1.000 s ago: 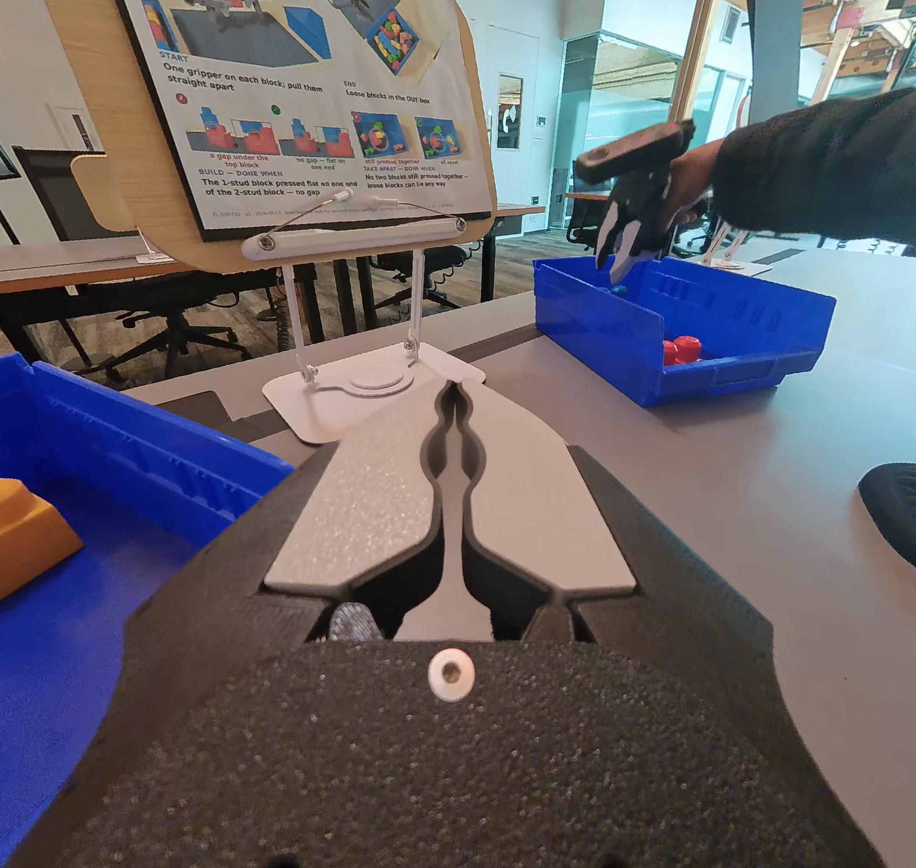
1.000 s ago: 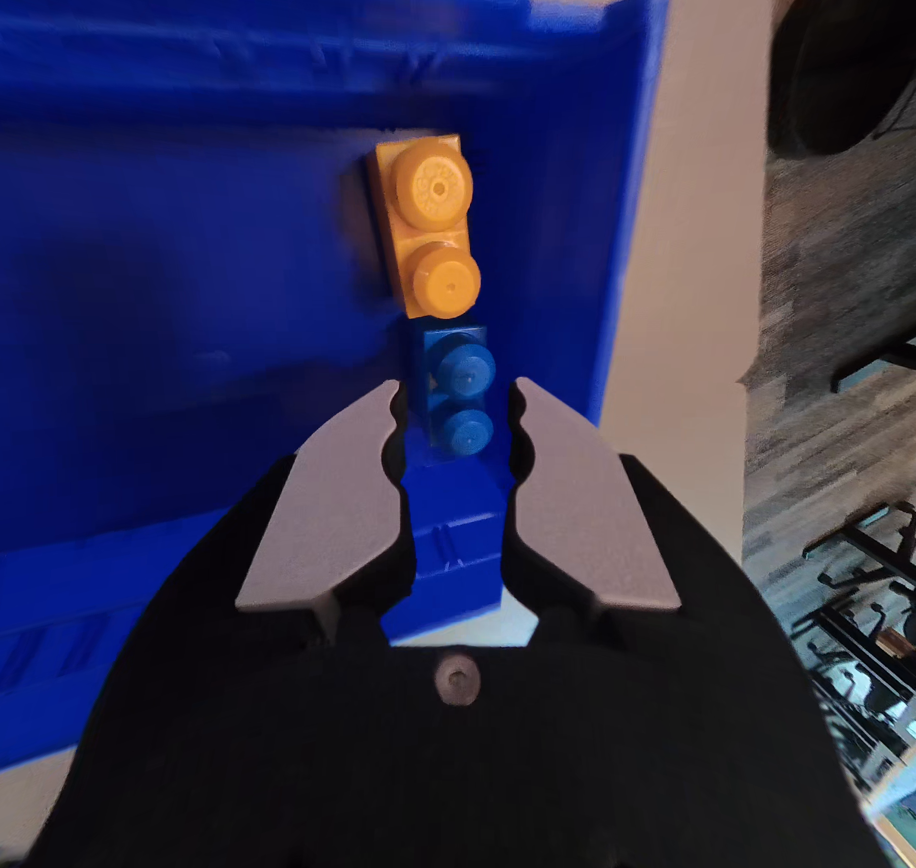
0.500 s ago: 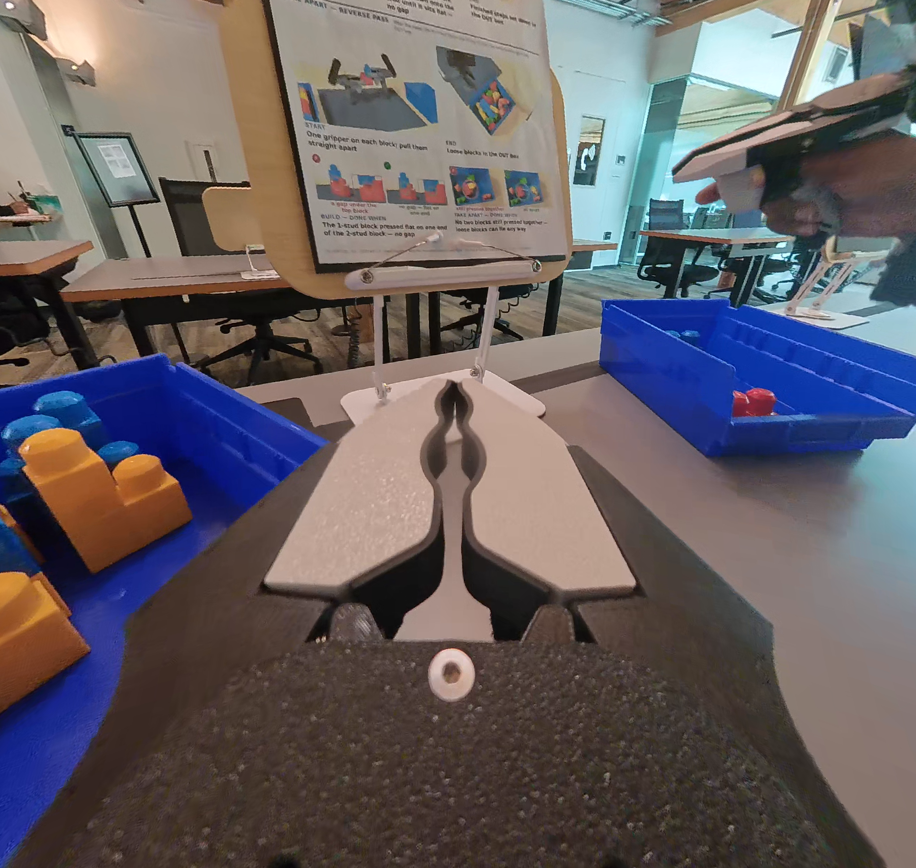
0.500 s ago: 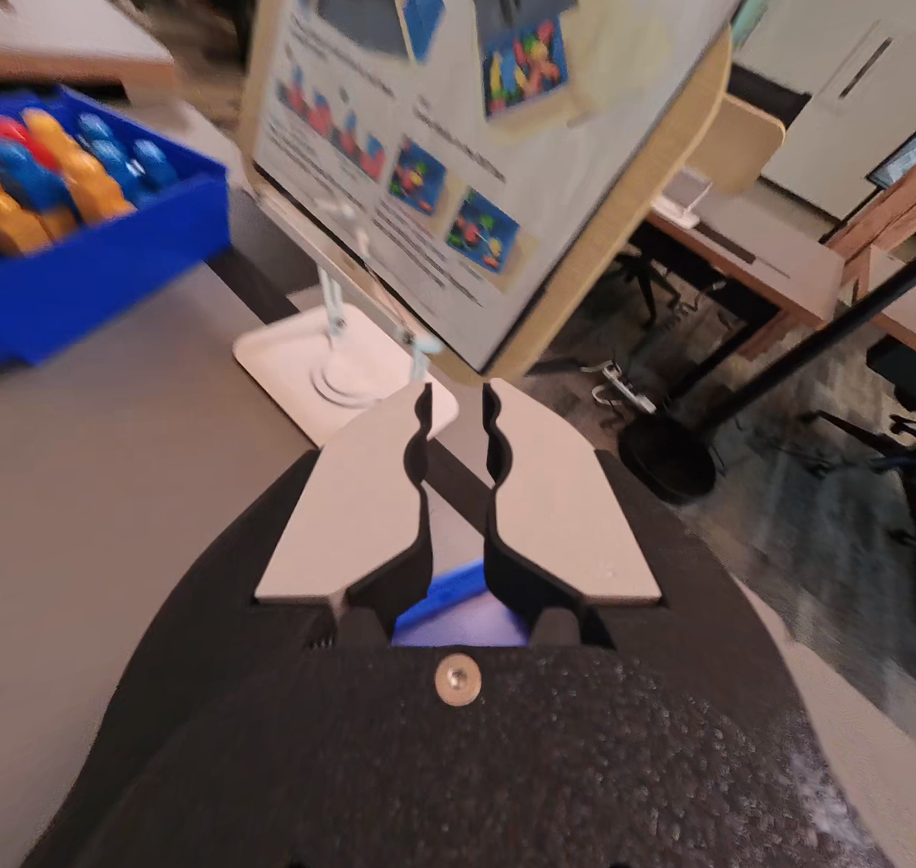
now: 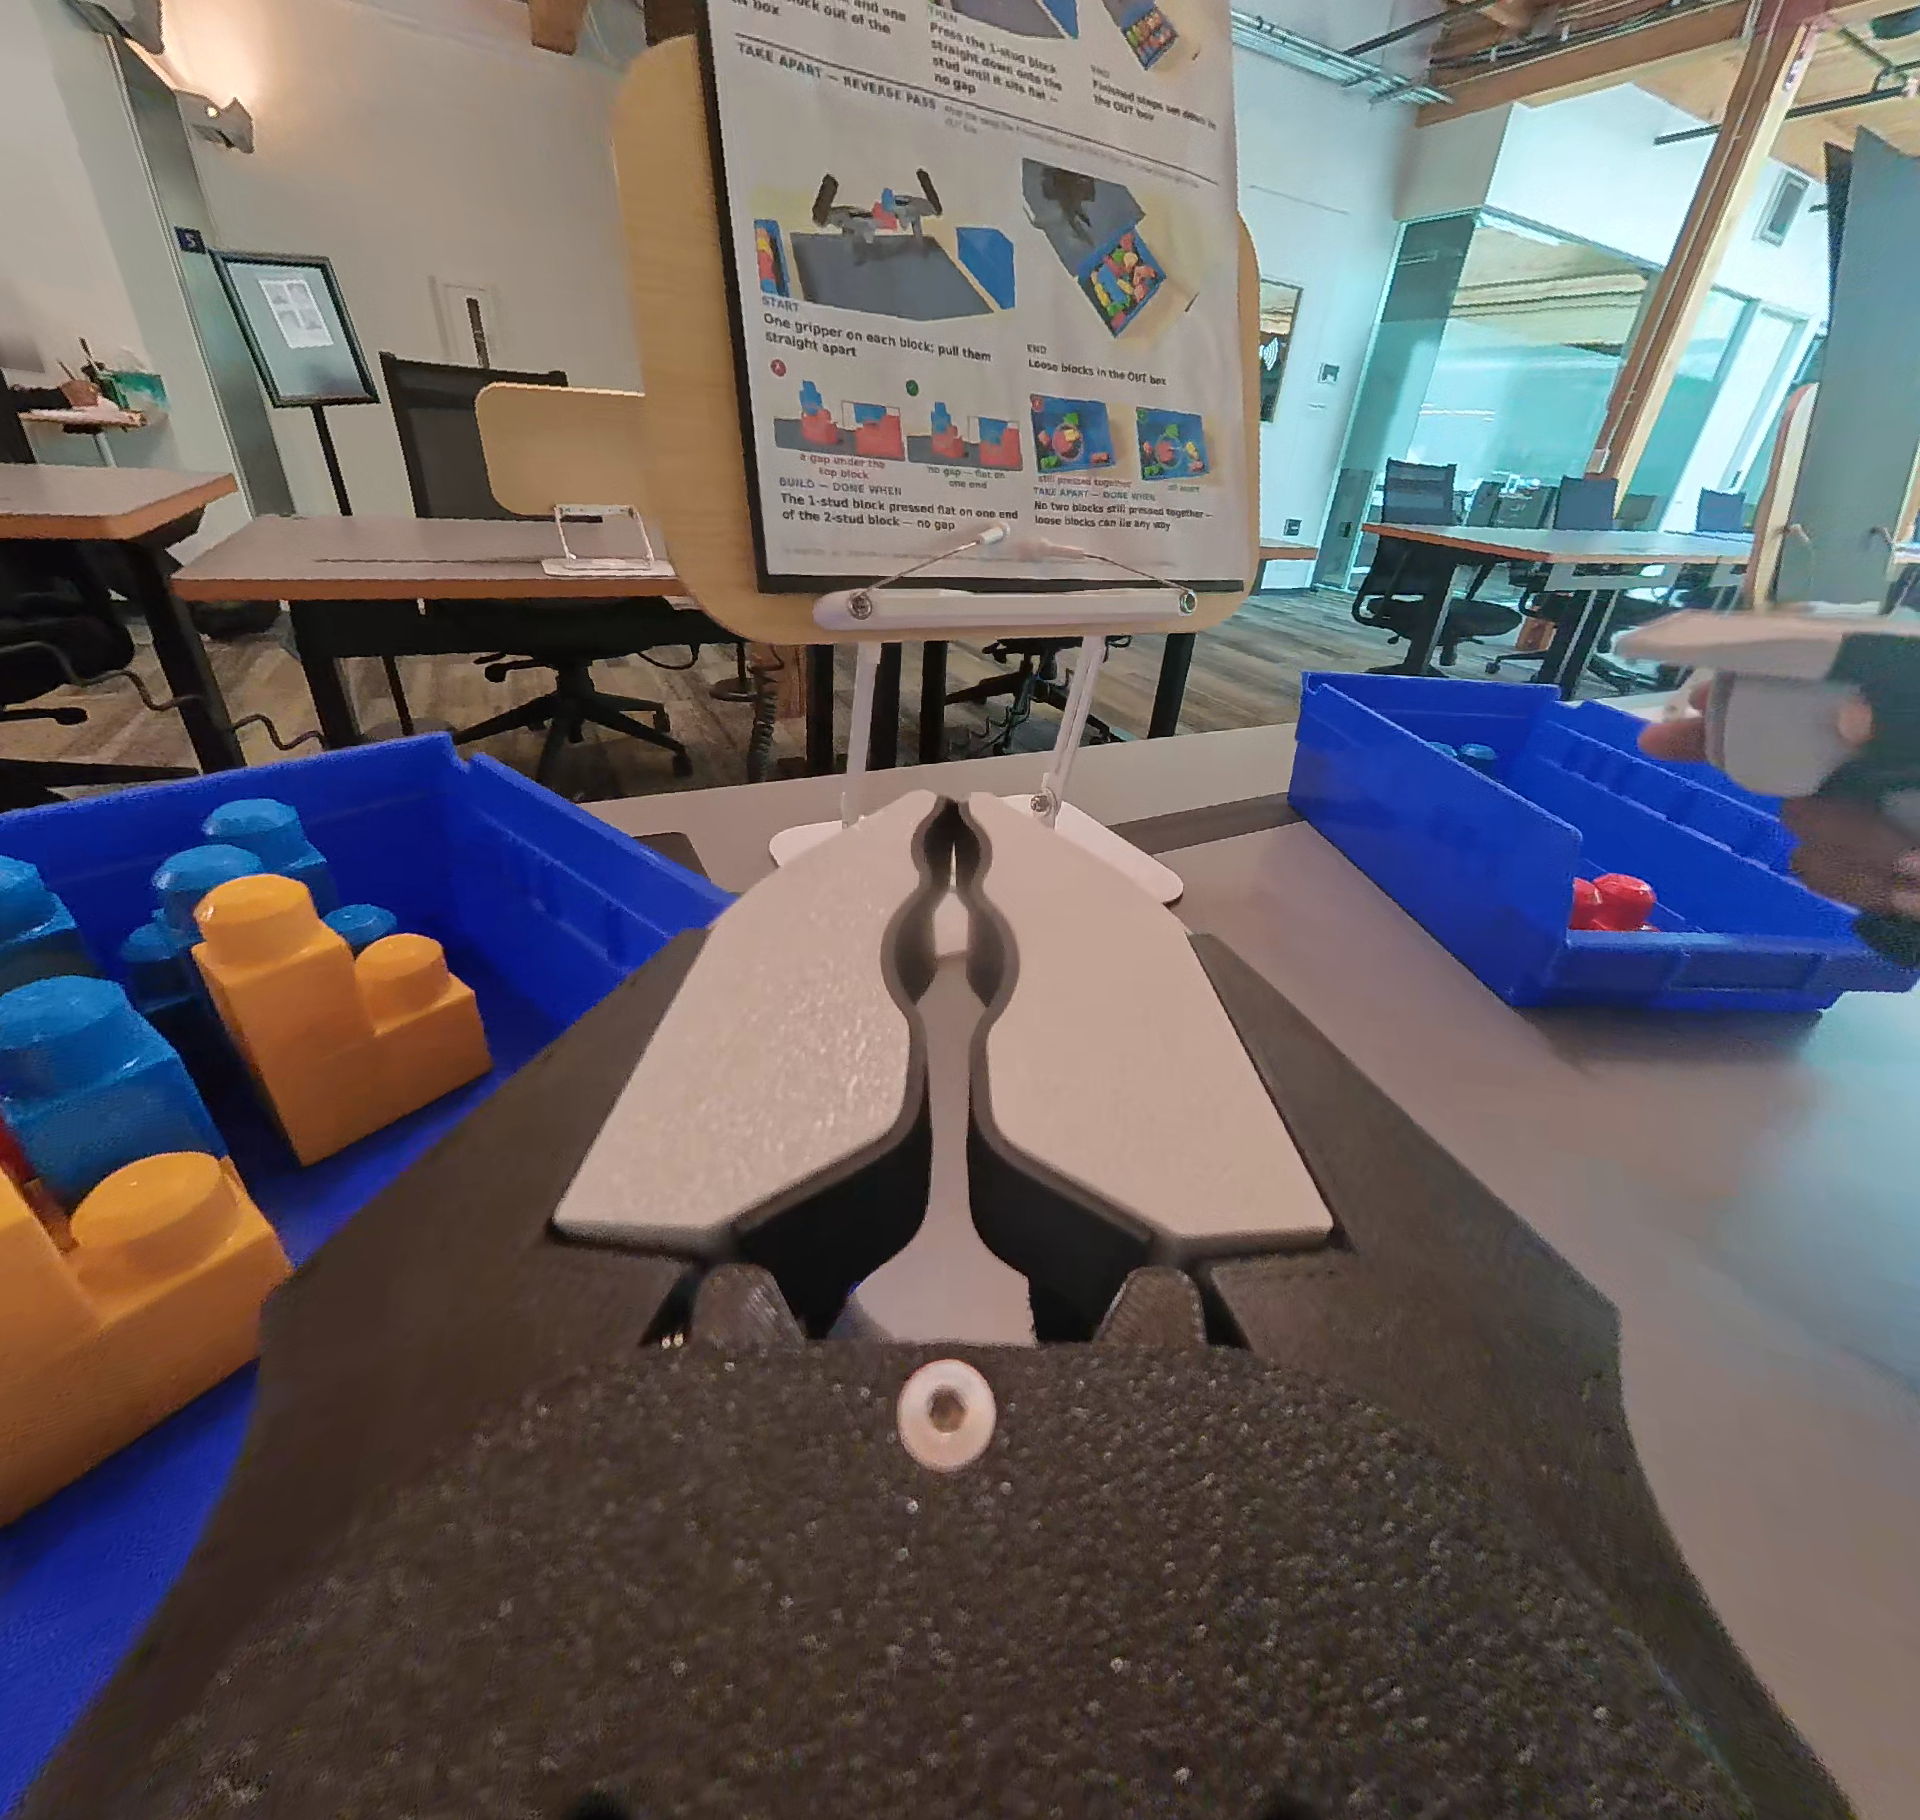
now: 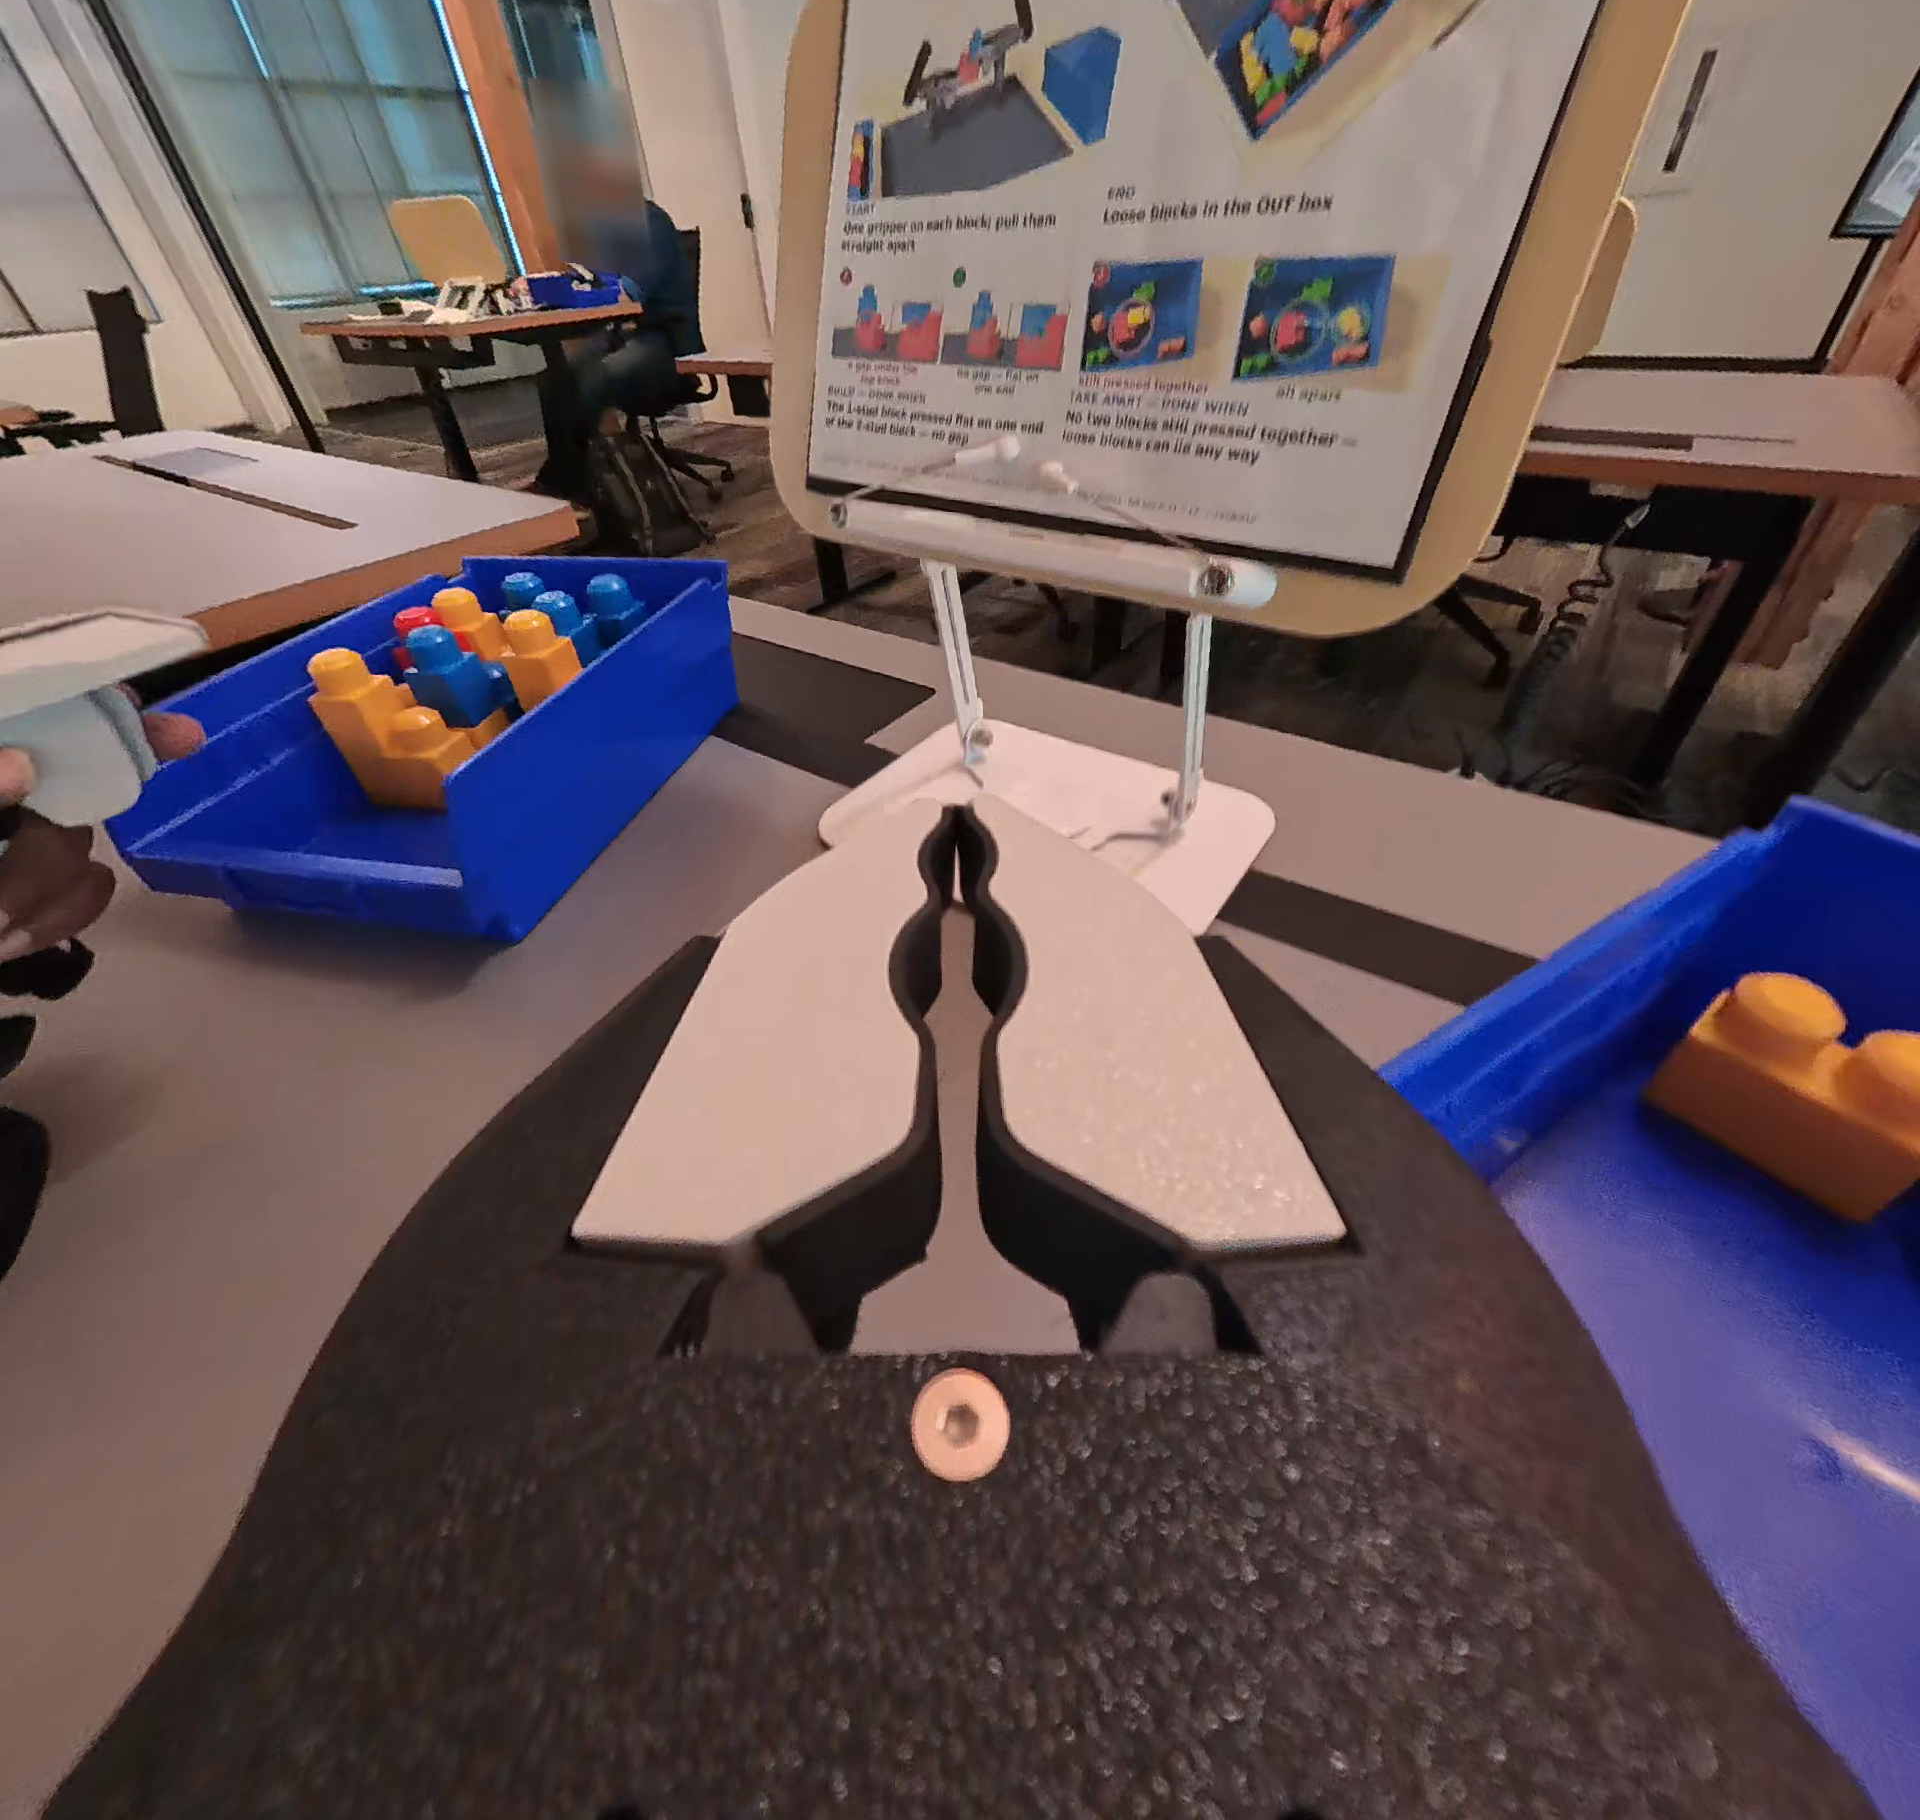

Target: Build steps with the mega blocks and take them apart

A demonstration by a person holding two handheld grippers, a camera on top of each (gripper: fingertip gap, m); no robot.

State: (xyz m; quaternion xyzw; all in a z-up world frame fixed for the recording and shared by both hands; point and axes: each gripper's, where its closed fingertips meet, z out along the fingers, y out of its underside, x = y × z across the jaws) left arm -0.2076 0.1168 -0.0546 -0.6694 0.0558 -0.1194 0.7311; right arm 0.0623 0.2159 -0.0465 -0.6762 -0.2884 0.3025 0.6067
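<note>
The left wrist view alone shows a red block [image 5: 1608, 900] low in the right blue bin [image 5: 1455, 835]; only the right wrist view shows that bin's [image 6: 1538, 1064] orange two-stud block [image 6: 1797, 1084], lying on its base with studs up, its long axis running from near the bin wall toward the frame's right edge. The left blue bin [image 6: 540, 794] holds stepped orange and blue mega blocks [image 6: 416, 721], studs upward. The left tool [image 5: 958, 820] has its tips nearly together, empty, above the grey surface [image 5: 1558, 1147]. The right tool [image 6: 961, 820] is likewise closed on nothing, aimed at the instruction board [image 6: 1143, 212].
</note>
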